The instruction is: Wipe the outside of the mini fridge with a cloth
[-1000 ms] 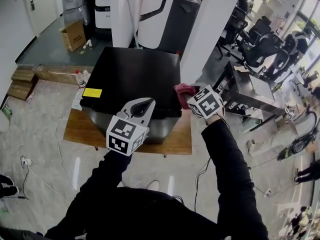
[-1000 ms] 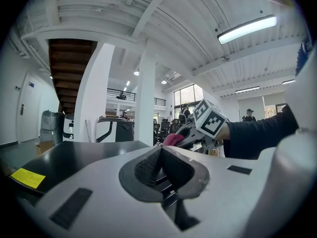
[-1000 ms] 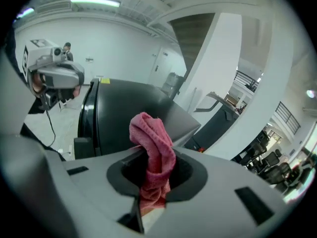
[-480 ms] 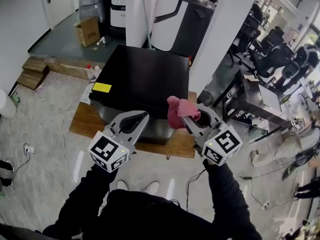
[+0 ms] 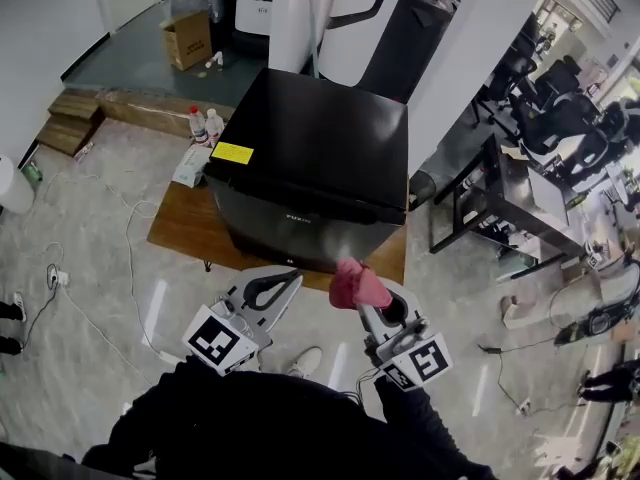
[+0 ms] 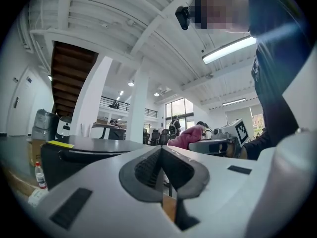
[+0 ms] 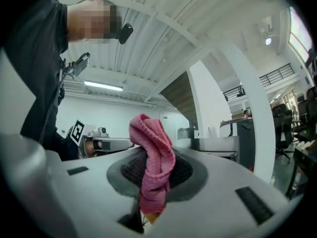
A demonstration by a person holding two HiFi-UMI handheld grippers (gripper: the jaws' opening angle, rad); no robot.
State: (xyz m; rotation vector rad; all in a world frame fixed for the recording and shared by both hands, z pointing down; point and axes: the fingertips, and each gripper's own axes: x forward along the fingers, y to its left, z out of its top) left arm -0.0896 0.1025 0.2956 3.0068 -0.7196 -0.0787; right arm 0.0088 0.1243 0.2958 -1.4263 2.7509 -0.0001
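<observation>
The black mini fridge [image 5: 310, 158] stands on a low wooden board, its door facing me; its top shows in the left gripper view [image 6: 89, 145]. My right gripper [image 5: 352, 288] is shut on a pink cloth [image 5: 352, 284], held in the air a little in front of the fridge door, apart from it. The cloth [image 7: 153, 157] bulges up from between the shut jaws. My left gripper [image 5: 290, 280] is shut with nothing in it, beside the right one, also in front of the fridge. The pink cloth [image 6: 190, 135] shows to its right.
A wooden board [image 5: 180, 238] lies under the fridge. Plastic bottles [image 5: 205, 124] stand at its far left. A white column [image 5: 470, 38] rises behind the fridge's right corner. A metal table [image 5: 505, 203] and office chairs [image 5: 555, 118] stand to the right. Cables [image 5: 120, 258] lie on the floor.
Both grippers have drawn back from the fridge toward me. The right one carried the pink cloth off the fridge's top right edge to in front of the door.
</observation>
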